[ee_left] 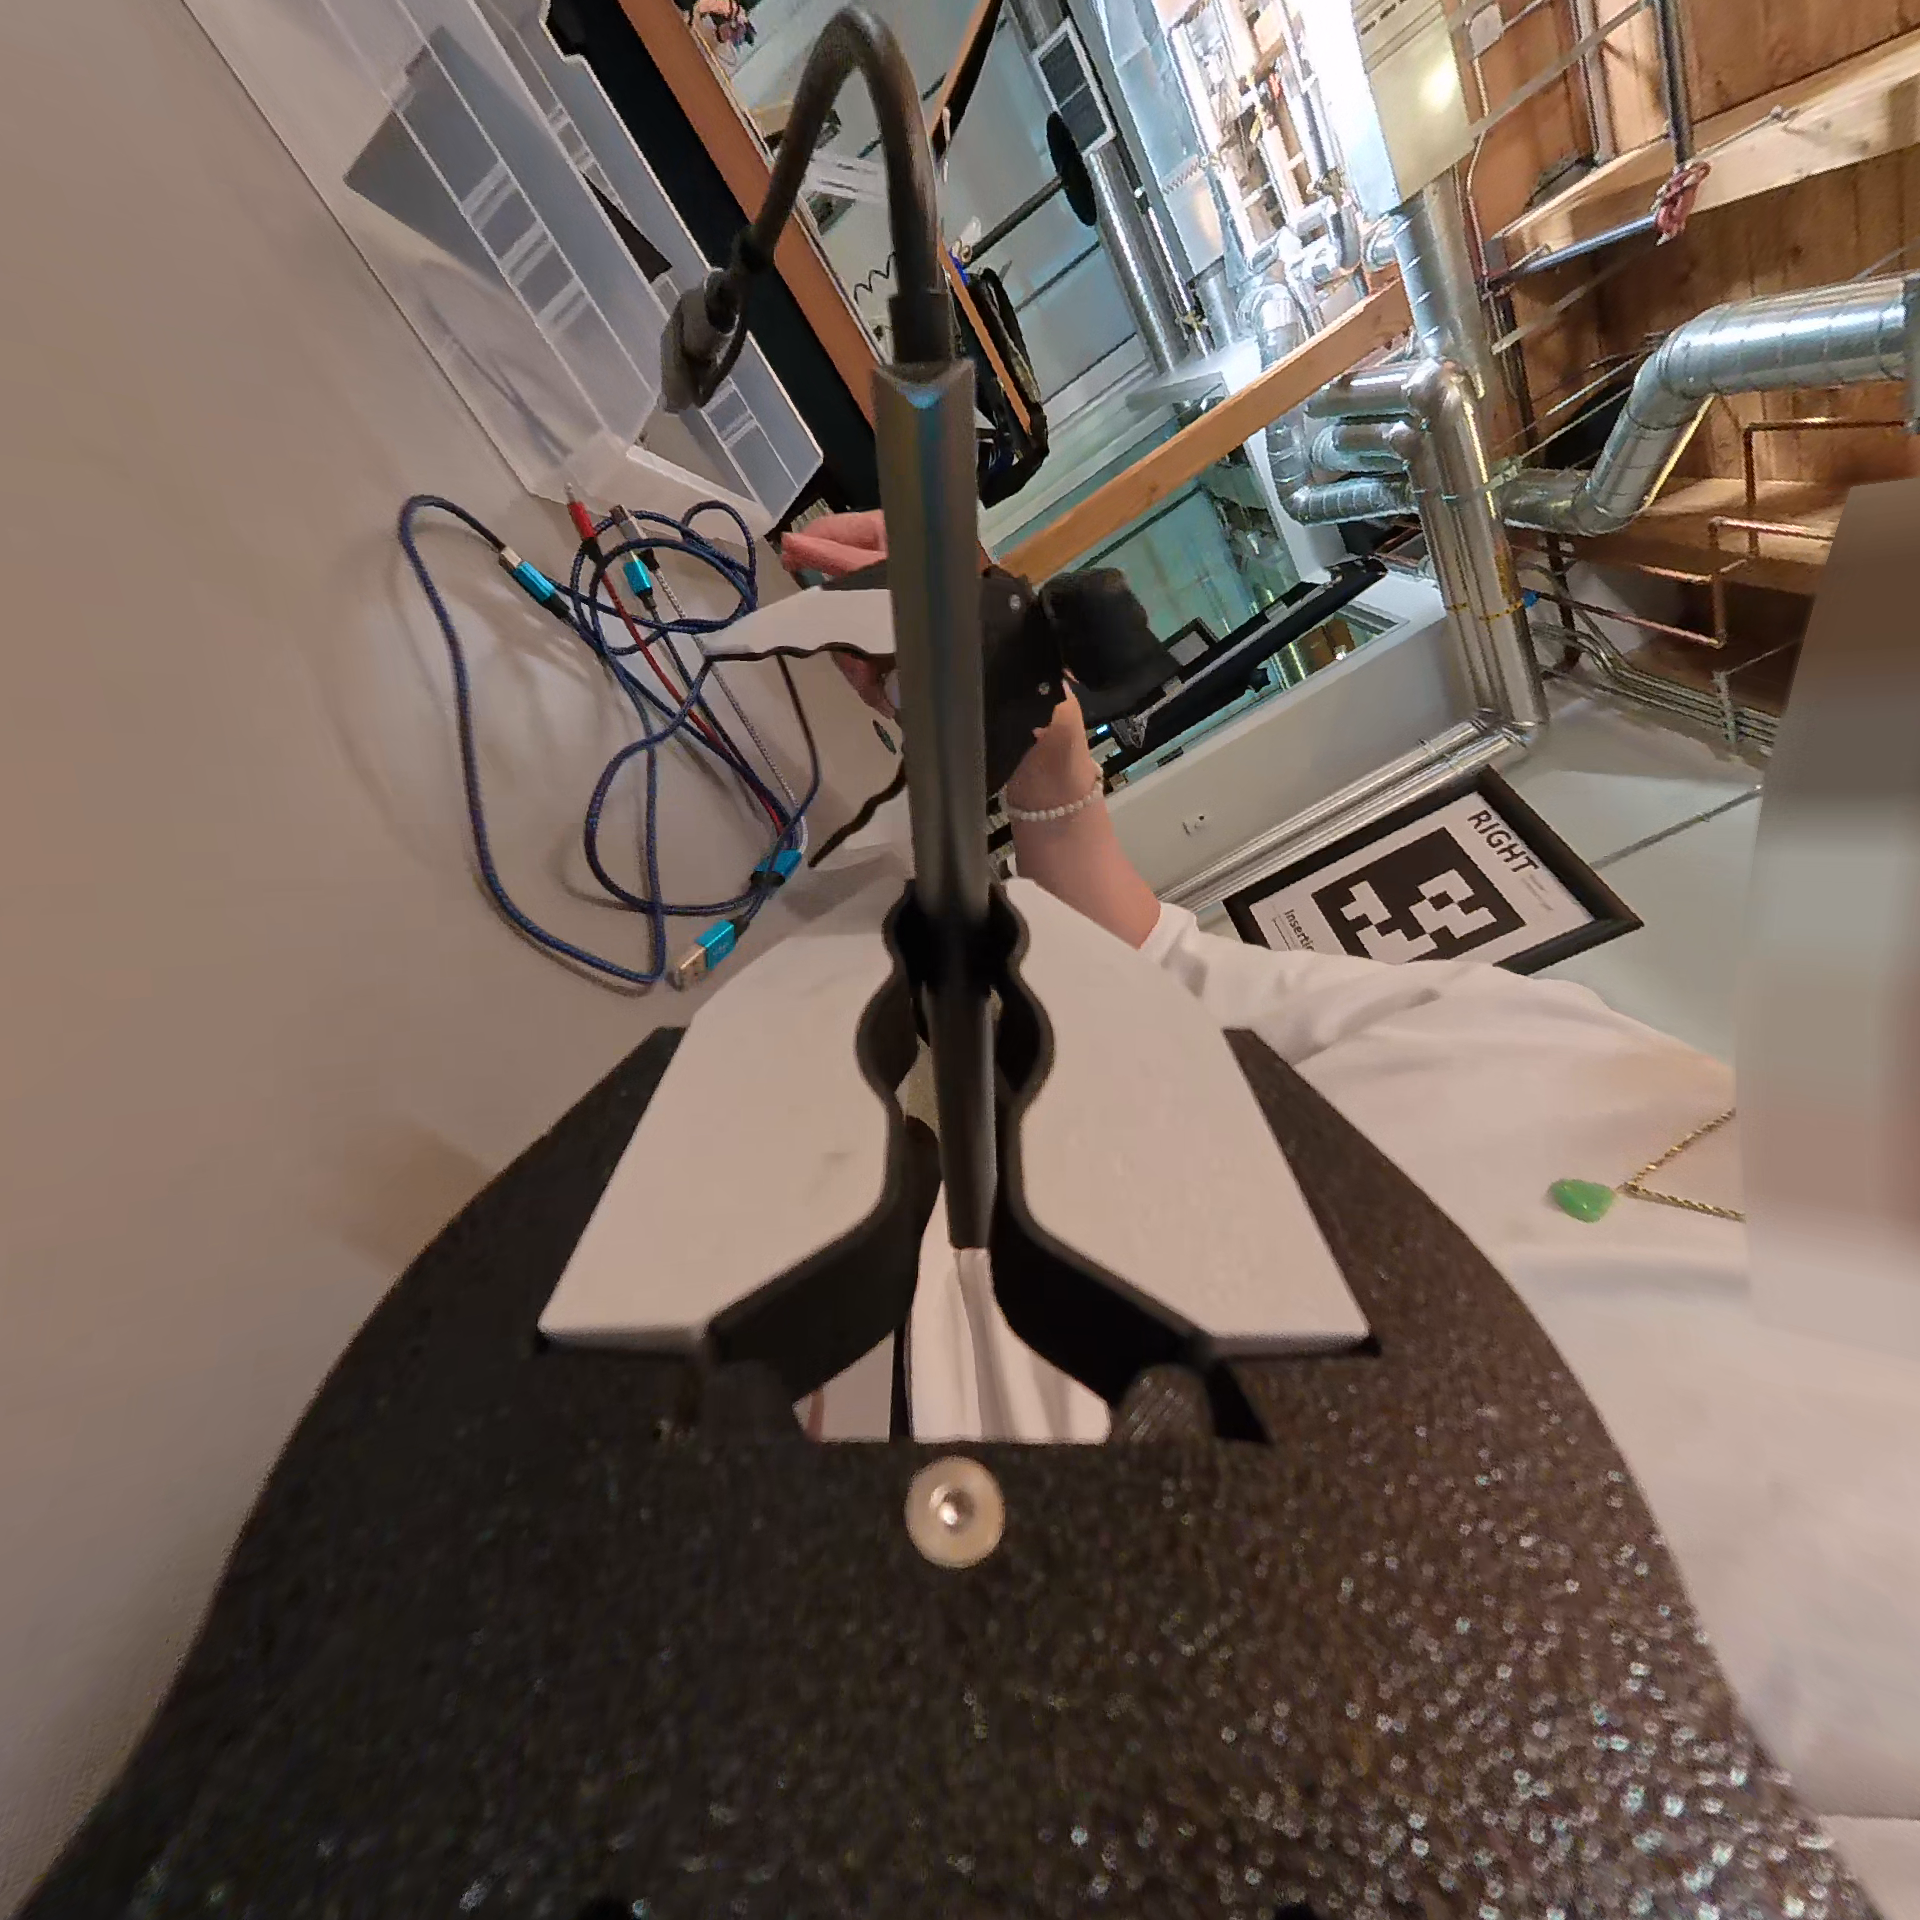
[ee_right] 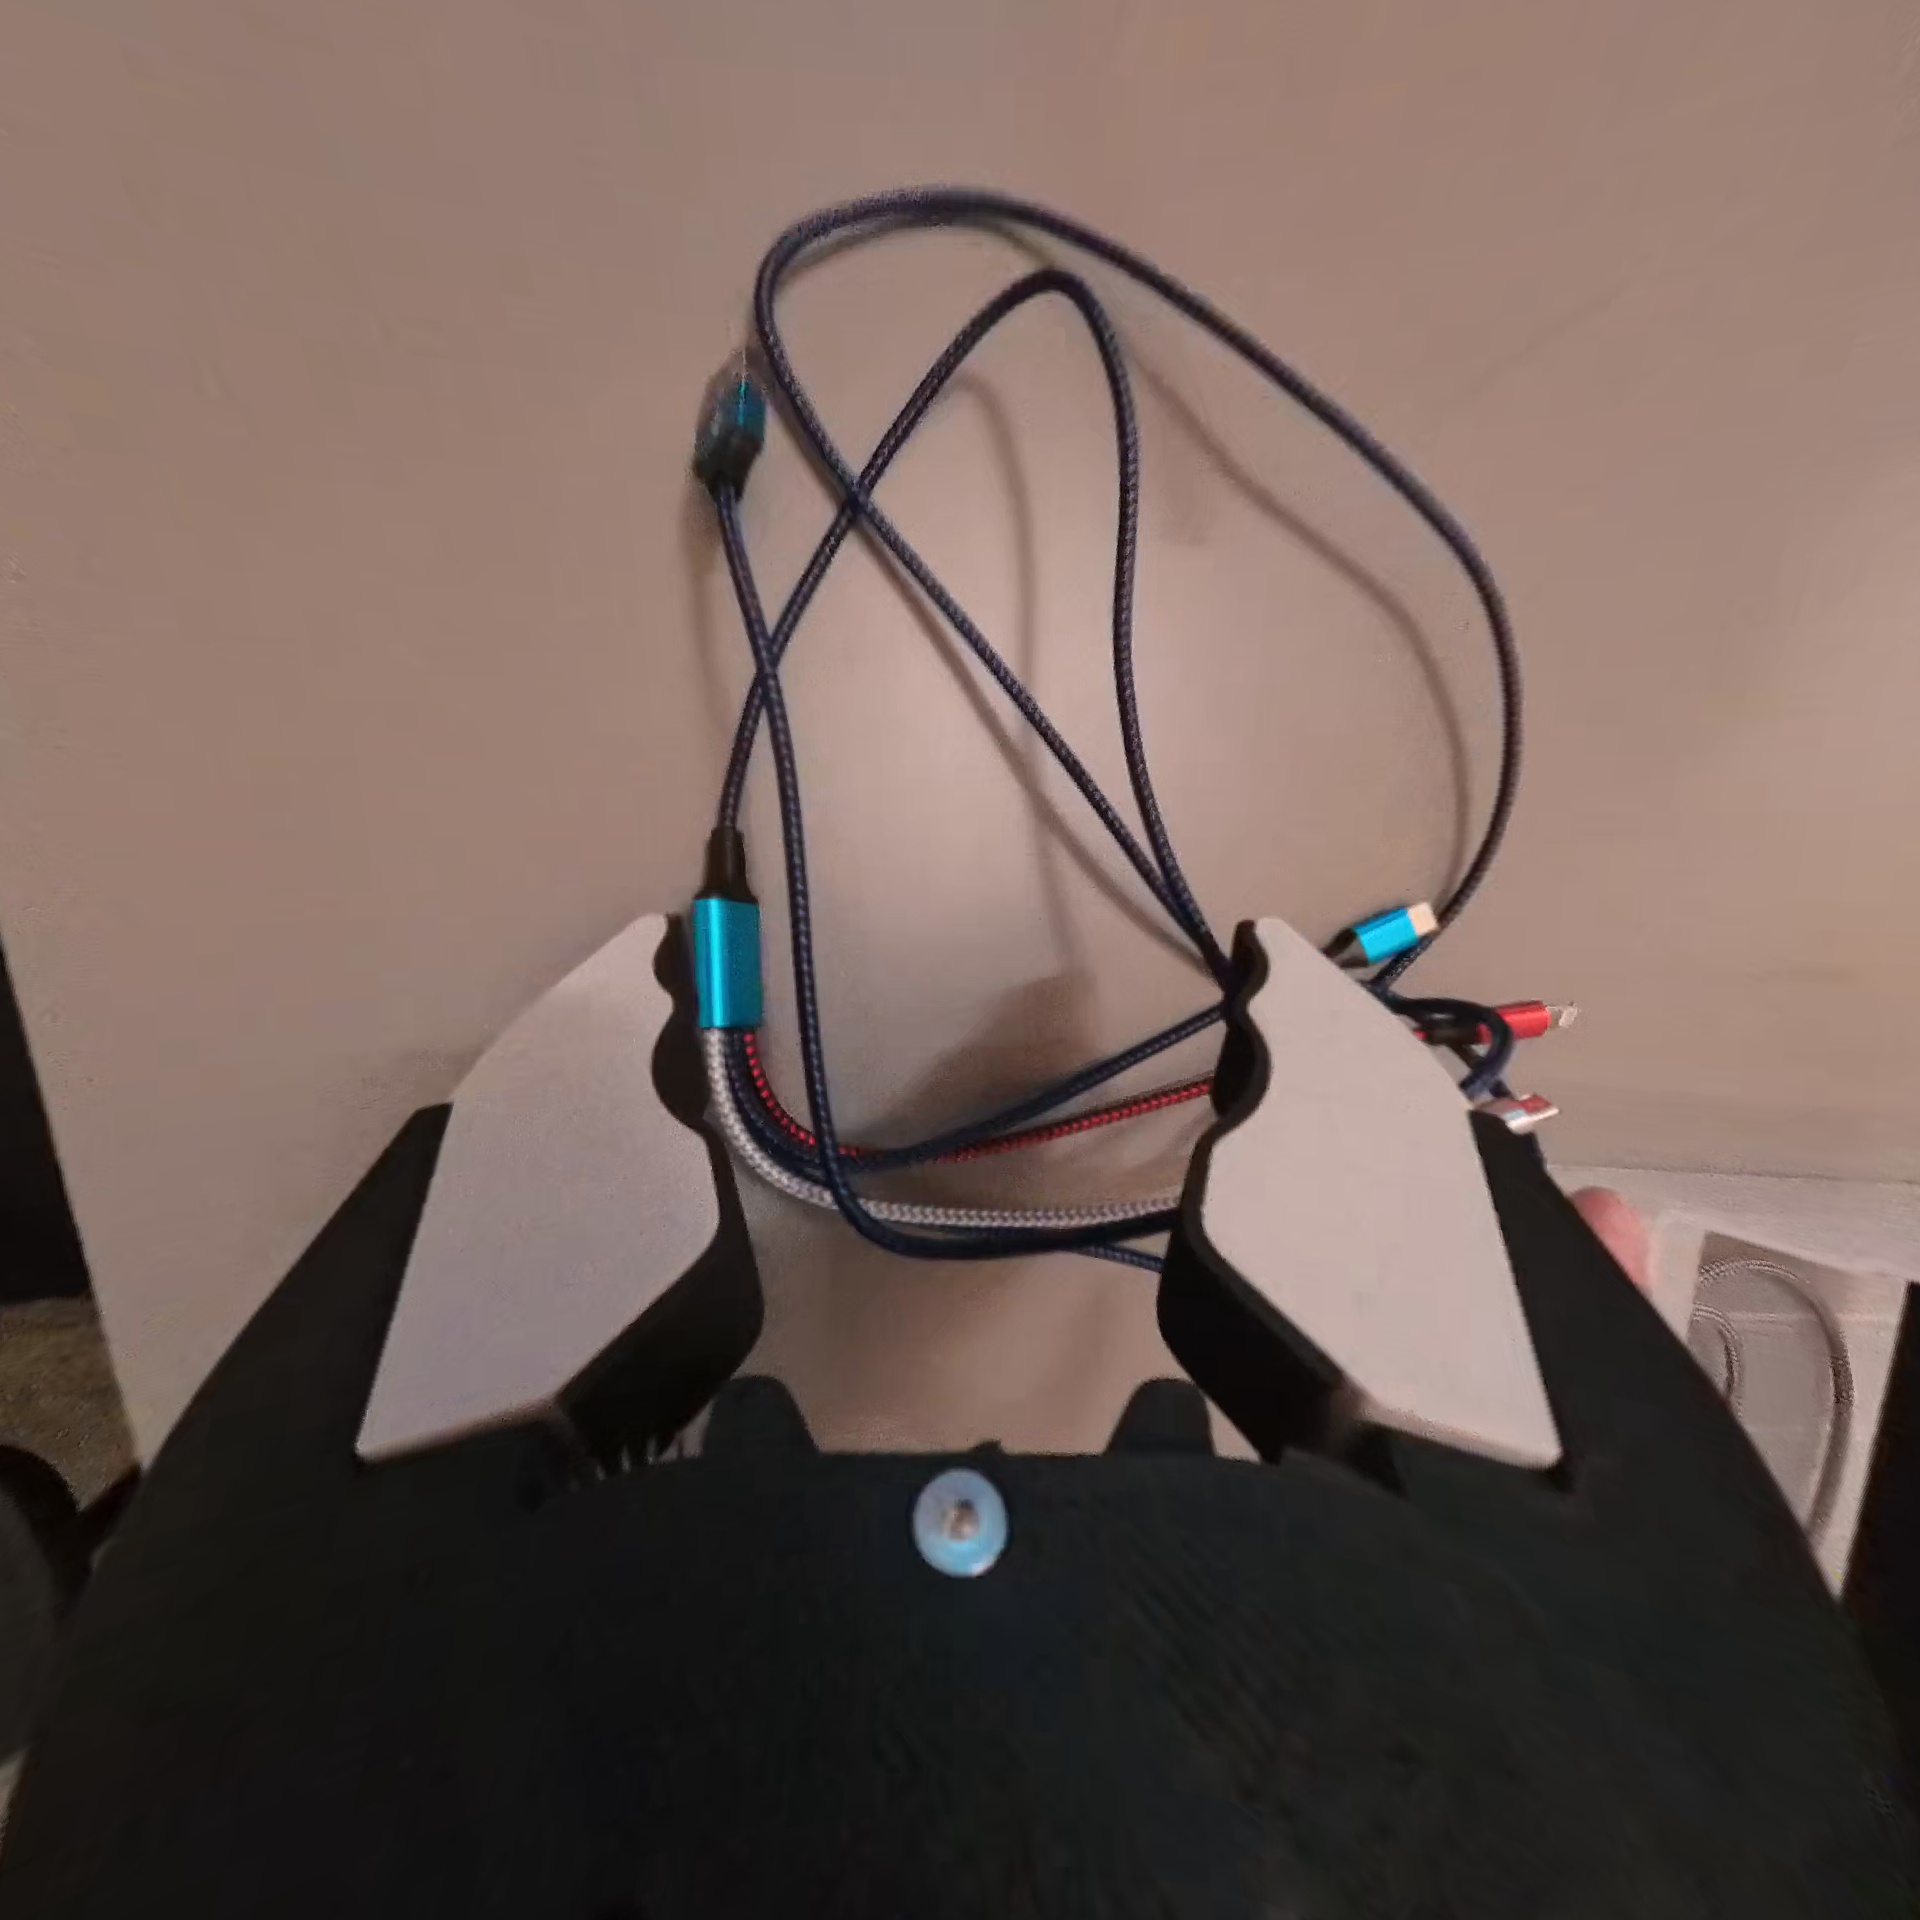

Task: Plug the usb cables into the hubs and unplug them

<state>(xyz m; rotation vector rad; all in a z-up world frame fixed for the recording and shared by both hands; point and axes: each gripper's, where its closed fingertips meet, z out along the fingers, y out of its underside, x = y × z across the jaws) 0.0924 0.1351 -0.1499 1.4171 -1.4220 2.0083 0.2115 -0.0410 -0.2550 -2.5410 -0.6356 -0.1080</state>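
My left gripper (ee_left: 954, 935) is shut on a slim grey usb hub (ee_left: 935, 665) and holds it edge-on and upright above the table. The hub's black cable (ee_left: 883, 94) arches over its top and ends in a loose plug (ee_left: 707, 322). A bundle of blue braided usb cables (ee_left: 623, 727) lies on the beige table. My right gripper (ee_right: 956, 940) is open and empty, low over that bundle (ee_right: 1039, 623). The bundle's blue splitter sleeve (ee_right: 727, 977) lies by the left fingertip. Its USB-A plug (ee_right: 732, 426) lies farther ahead. Blue (ee_right: 1392, 935), red (ee_right: 1527, 1013) and silver (ee_right: 1517, 1117) small plugs lie by the right finger. The right gripper (ee_left: 831, 644) also shows behind the hub.
A clear plastic bin (ee_left: 520, 260) stands at the table's far side. A framed black-and-white marker sign (ee_left: 1434, 894) leans on the floor beyond the table. A person's white sleeve (ee_left: 1351, 1039) is close on the right. A white box (ee_right: 1766, 1351) with a cable sits at the lower right.
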